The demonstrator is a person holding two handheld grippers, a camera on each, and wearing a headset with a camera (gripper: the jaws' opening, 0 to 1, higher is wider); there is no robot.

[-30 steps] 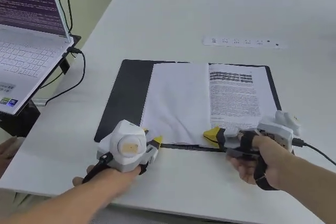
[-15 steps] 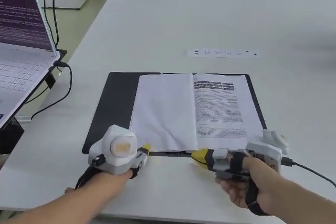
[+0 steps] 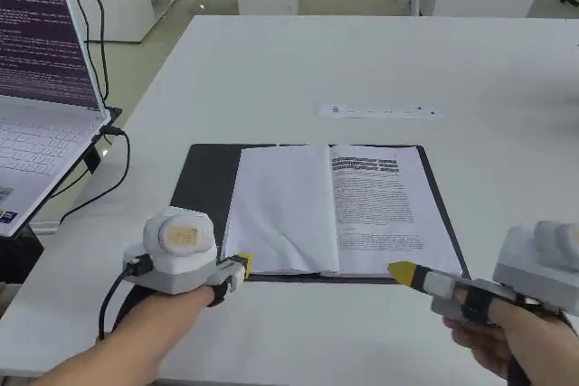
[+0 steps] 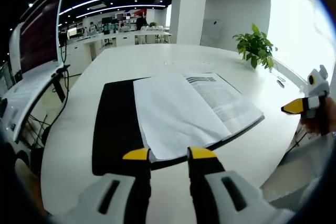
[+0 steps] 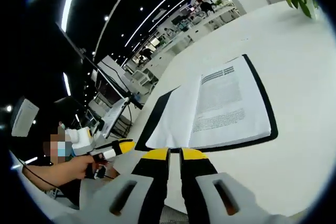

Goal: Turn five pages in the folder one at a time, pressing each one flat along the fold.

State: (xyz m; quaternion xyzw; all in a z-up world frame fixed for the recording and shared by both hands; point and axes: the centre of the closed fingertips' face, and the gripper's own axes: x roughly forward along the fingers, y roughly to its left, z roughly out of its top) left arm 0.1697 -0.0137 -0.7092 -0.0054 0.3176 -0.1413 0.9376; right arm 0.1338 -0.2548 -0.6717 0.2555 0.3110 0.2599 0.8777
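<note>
So the folder (image 3: 208, 187) is lying open on the counter (image 3: 362, 51), blank page (image 3: 280, 205) on the left, printed page (image 3: 375, 205) on the right. My right claw (image 5: 174, 154) is clenched on nothing, just short of the printed page's near edge. My left claw (image 4: 169, 153) is released and parked by the blank page's near corner, holding nothing. Way I'd play it: open the right claw a bit and nip only the top sheet at its near corner (easy to grab two, imo). Then swing it over slowly and run the left claw along the fold (image 3: 327, 205) to flatten it. Keep the pinch light or the paper creases.
</note>
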